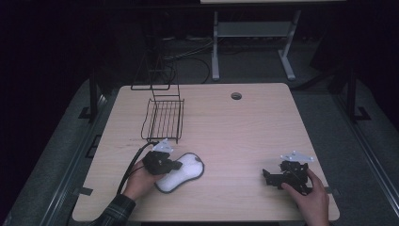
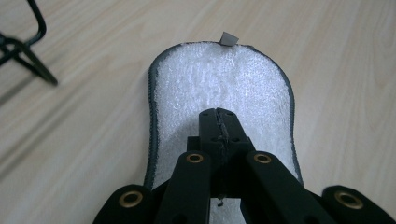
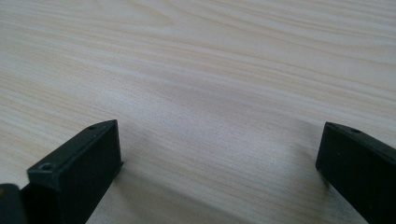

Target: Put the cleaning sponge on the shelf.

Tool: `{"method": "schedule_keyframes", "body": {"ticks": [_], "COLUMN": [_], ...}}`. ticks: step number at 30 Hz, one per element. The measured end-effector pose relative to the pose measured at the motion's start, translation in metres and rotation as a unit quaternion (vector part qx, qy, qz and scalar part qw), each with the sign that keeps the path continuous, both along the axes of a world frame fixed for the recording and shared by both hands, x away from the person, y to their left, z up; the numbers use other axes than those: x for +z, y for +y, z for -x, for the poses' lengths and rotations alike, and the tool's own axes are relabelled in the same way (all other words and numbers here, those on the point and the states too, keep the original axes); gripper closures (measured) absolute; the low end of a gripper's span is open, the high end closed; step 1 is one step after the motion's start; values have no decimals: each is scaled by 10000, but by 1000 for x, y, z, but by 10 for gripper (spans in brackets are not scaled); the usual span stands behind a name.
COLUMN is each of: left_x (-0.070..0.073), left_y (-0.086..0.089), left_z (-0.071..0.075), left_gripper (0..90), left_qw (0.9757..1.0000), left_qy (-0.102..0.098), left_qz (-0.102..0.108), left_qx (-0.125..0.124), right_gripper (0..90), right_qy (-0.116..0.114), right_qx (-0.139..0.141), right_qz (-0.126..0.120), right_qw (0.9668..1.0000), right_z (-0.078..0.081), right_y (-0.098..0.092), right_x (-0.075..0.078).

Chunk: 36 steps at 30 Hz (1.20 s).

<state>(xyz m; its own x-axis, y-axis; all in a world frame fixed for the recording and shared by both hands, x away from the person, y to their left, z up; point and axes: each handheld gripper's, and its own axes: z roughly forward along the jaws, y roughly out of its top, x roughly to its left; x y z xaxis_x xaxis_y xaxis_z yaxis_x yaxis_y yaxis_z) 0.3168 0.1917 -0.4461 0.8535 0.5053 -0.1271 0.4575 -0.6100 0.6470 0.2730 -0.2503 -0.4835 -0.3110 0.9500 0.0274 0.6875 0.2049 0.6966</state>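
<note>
Black wire rack (image 1: 163,118) behind white fleecy pad (image 1: 181,172), left tool (image 1: 175,165) closed over pad, right tool (image 1: 266,175) wide open, empty.

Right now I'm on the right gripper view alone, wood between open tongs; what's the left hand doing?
Observer: The left tongs are shut, held over a white pad with a dark edge.
Operator: Anything else on the table?
Observer: A black wire rack stands just beyond the pad, toward the far left.
Operator: Where are my tongs relative to that pad?
Observer: The right tongs sit to the pad's right, well apart from it, near the front right corner of the table.
</note>
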Motion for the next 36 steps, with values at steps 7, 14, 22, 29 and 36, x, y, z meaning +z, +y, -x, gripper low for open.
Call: {"method": "schedule_keyframes", "body": {"ticks": [7,14,22,29,36], "left_x": [0,6,11,7,-2], "left_y": [13,16,23,17,16], "left_z": [11,11,9,16,17], "left_gripper": [899,836,510,229,144], "left_qw": [9999,9999,9991,9994,9995], "left_qy": [83,7,104,-12,-86], "left_qz": [77,144,330,189,91], "left_qx": [31,44,247,304,281], "right_gripper": [0,0,0,0,0], "right_qy": [-4,-3,-3,-3,-3], "right_qx": [3,4,4,4,3], "right_qz": [2,1,4,2,1], "right_qw": [10000,10000,10000,10000,10000], "right_z": [0,0,0,0,0], "right_y": [0,0,0,0,0], "right_x": [0,0,0,0,0]}}
